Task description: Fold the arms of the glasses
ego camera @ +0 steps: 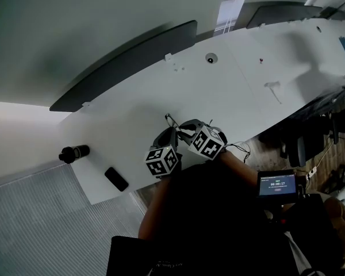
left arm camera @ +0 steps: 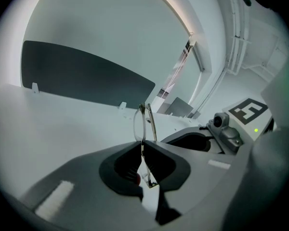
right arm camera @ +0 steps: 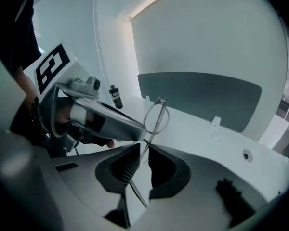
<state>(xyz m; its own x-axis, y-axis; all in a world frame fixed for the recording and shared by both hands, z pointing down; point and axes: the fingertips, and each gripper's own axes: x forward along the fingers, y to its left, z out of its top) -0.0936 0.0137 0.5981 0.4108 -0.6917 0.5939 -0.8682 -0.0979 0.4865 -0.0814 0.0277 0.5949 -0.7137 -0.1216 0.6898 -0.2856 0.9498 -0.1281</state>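
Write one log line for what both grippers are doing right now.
left gripper: shut on glasses | right gripper: open, glasses arm between jaws | place: near table edge

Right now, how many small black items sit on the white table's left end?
2. A black cylinder sits at the table's left edge; a flat black phone-like slab lies nearer the front corner. Others may be hidden from view.

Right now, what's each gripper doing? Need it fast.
Left gripper: shut on the glasses, at the frame.
Right gripper: open, jaws narrowly apart with the temple arm between them, not visibly clamped.
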